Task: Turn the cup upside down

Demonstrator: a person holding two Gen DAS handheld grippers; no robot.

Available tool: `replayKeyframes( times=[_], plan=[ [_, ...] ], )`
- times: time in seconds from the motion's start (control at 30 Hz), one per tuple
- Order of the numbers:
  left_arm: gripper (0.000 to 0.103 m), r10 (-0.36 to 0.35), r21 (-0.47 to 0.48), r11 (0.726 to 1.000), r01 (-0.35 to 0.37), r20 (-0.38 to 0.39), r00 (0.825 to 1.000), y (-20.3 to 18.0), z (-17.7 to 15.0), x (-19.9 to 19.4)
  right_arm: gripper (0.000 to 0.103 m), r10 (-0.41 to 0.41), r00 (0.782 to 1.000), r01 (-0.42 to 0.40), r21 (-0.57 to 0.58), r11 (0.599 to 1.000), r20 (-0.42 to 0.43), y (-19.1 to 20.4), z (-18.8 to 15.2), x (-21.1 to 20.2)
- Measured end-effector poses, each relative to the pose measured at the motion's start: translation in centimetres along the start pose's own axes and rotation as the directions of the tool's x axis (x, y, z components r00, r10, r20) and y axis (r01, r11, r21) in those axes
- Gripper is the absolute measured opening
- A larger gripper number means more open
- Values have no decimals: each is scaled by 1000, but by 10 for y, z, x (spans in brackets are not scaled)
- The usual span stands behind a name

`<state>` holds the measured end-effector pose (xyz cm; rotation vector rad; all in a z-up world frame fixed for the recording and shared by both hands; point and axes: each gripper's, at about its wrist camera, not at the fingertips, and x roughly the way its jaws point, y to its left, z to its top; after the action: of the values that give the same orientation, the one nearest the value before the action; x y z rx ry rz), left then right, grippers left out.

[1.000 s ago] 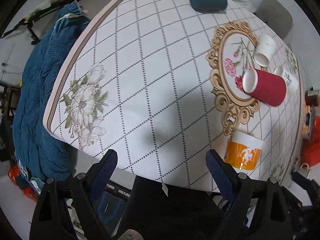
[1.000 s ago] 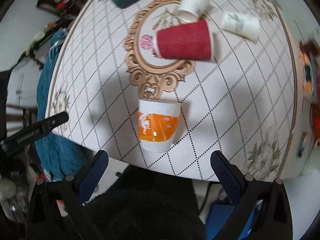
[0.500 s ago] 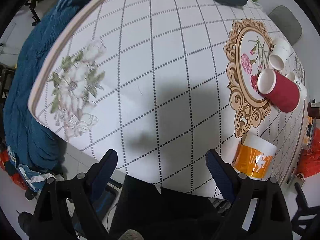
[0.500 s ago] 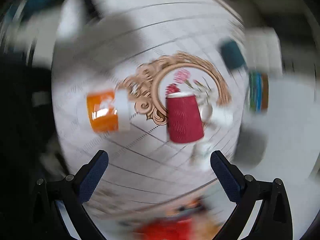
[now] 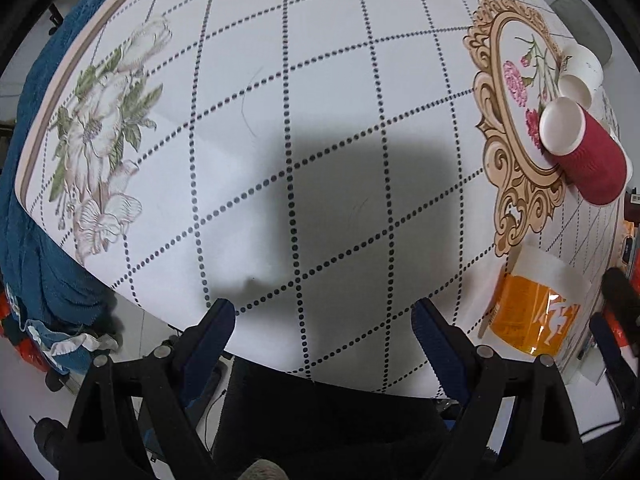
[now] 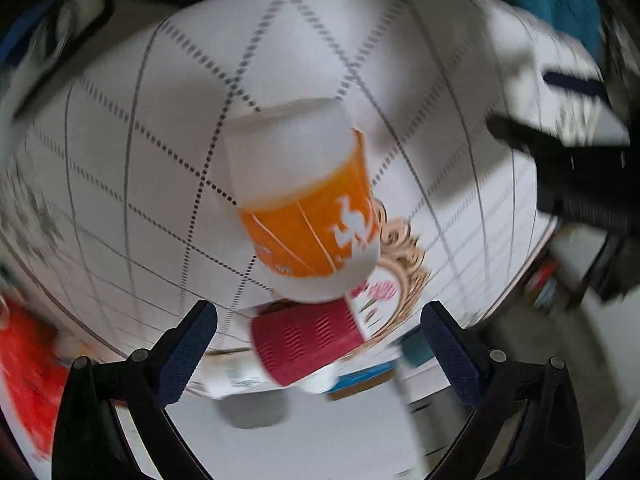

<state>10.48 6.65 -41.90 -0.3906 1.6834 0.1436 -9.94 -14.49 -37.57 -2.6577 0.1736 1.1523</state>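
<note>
Floral gridded tablecloth (image 5: 320, 120) fills both views. Left gripper (image 5: 324, 320) gapes empty; the orange-and-white cup (image 5: 536, 304) stands lower right, partly cut off by a dark shape. Right gripper (image 6: 318, 326), blurred, gapes toward that cup (image 6: 304, 200), red cup (image 6: 308, 344) half hidden.

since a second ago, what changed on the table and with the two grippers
The right hand-held gripper has swung round fast, blurring its view; the orange-and-white paper cup now looks inverted there. The left hand-held gripper has come closer over the checked tablecloth. Both are open and empty. The red ribbed paper cup lies on its side as before.
</note>
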Motion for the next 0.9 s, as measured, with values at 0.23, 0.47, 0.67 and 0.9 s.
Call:
replayKeyframes(
  times=[0.23, 0.47, 0.67, 0.9],
  plan=[
    [91, -13, -23, 1000, 13, -1, 1000, 5, -2, 9, 103, -57, 995, 73, -197, 978, 86, 5, 7, 11],
    [91, -23, -37, 999, 23, -6, 1000, 16, 2, 17, 99, -53, 988, 96, -315, 944, 142, 21, 16, 21],
    [90, -22, -45, 999, 21, -21, 1000, 29, 1, 30, 78, -29, 991, 72, -336, 939, 130, 33, 31, 29],
    [90, -15, -38, 999, 14, -24, 1000, 33, 14, 36, 76, -12, 993, 47, -303, 952, 117, 27, 38, 40]
  ],
)
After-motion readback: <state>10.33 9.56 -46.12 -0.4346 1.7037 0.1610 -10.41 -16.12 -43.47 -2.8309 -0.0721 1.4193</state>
